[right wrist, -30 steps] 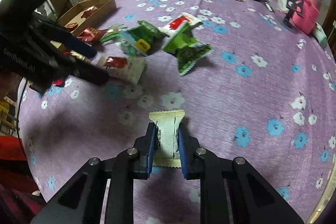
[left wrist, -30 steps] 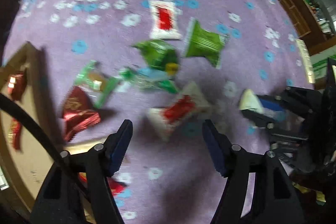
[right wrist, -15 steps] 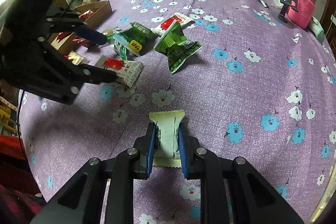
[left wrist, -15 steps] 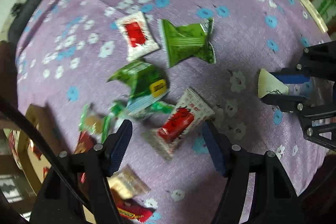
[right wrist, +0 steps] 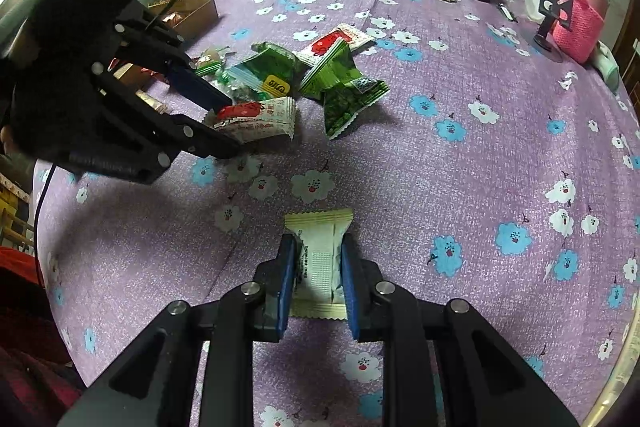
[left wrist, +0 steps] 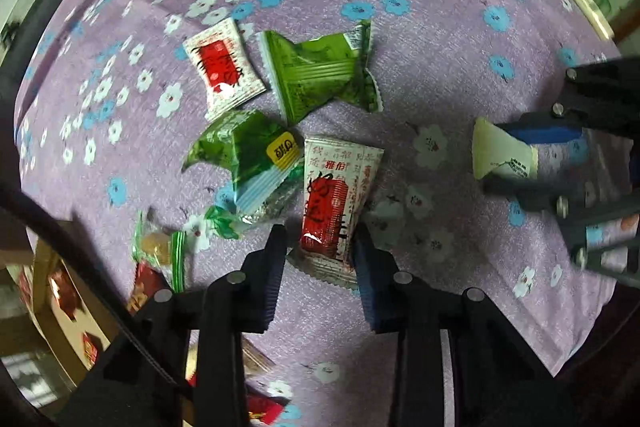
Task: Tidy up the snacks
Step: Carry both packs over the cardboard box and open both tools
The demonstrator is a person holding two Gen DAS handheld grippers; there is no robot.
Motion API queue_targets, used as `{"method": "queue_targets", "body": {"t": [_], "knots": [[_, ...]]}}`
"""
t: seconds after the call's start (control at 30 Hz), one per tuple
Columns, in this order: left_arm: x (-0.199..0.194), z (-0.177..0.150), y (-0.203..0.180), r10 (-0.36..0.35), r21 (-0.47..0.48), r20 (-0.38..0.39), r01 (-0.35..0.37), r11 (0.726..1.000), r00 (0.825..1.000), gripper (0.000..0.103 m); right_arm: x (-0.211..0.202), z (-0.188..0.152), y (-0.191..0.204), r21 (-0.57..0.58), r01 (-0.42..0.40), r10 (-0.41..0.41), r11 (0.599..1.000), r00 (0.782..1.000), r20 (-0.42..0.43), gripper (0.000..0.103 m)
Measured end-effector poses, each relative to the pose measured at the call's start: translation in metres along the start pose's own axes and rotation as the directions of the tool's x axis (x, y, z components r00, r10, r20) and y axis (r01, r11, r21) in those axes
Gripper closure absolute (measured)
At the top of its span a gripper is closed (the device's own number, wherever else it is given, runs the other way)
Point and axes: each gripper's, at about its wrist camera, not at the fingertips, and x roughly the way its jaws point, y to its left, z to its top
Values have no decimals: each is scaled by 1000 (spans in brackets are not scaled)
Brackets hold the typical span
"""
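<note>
Landmark: red-and-white snack packet (left wrist: 336,203), lying flat on the table (left wrist: 460,7), which is covered in purple cloth with white and blue flowers.

Writing: the packet carries red Chinese characters on white and a red panel; they are too distorted to read with confidence. The dark green packet (left wrist: 248,155) touching its left edge bears a yellow label with dark lettering, also not legible. The cream packet (right wrist: 320,259) shows a block of fine print, too small to read.

Left claw (left wrist: 320,251): jaws moderately open, one finger on each side of the landmark packet's near end. Contact with the wrapper cannot be told; from the right wrist camera the fingertips sit right at the packet (right wrist: 256,121).

Right claw (right wrist: 316,275): jaws narrow, clamped on the cream packet, which sticks out forward past the fingertips. It sits well to the right of the landmark packet, above the cloth.

Other snacks:
- light green packet (left wrist: 320,75), just beyond the landmark packet, crumpled.
- second red-and-white packet (left wrist: 222,67), beyond and to the left, beside the light green one.
- small clear-and-green wrapped sweet (left wrist: 158,247), to the left.

Cardboard box (right wrist: 188,11), far left of the landmark packet, holding red-wrapped items.
</note>
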Motion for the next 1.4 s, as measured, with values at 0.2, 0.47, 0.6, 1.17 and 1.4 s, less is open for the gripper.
{"method": "queue_targets", "body": {"t": [0.2,0.47,0.6,1.17,1.4], "knots": [[1,-23,19,-81,-257,80,100,961,993,71,-2,-5,-4,39,18,-19,999,999,33,75],[-1,-65,12,-154,-452,196,228,862,969,72,-11,-12,-7,43,57,-58,997,998,29,86],[-7,-83,15,-181,-505,244,284,815,953,72,-13,-17,-7,46,48,-49,998,999,13,86],[-54,-170,17,-101,-634,420,371,679,902,71,-18,16,46,-32,-18,19,999,1000,25,86],[-70,-199,40,-23,-683,433,345,644,901,71,-14,47,94,-111,-93,97,989,995,31,86]]}}
